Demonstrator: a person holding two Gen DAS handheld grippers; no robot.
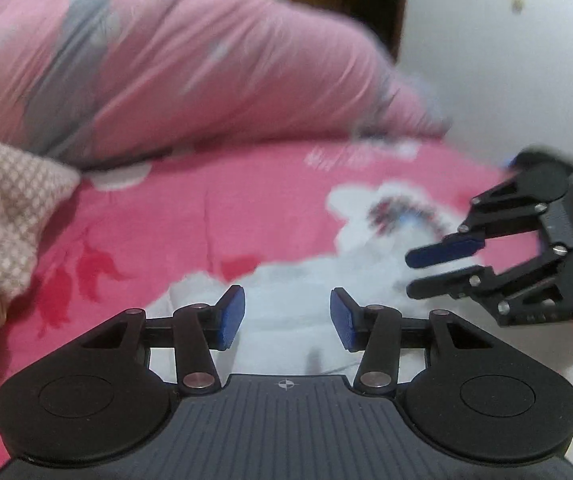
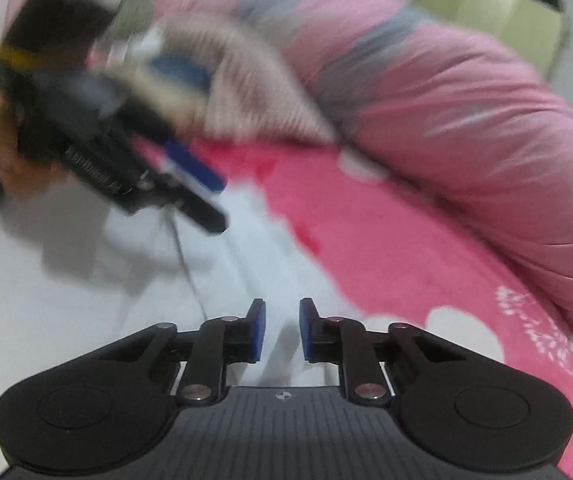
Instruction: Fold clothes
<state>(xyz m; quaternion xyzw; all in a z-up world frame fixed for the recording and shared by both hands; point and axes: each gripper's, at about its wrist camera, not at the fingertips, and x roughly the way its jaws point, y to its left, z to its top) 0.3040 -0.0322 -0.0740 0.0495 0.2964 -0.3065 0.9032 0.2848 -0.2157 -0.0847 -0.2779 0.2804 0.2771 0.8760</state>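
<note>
A white garment (image 1: 306,292) is seen spread on a bed covered by a pink printed sheet (image 1: 214,216), with a bunched pink-and-grey quilt (image 1: 190,64) heaped behind it and a checked pink cloth (image 1: 2,204) lying at the left edge. The left gripper (image 1: 286,316) is held over the white fabric with its blue pads (image 1: 232,316) parted to a middling gap and nothing caught between them. The right gripper (image 2: 280,330) is poised over the same garment, its jaws set to a narrow gap with nothing held, while a person's hand (image 2: 2,148) is glimpsed, blurred, behind the other tool.
</note>
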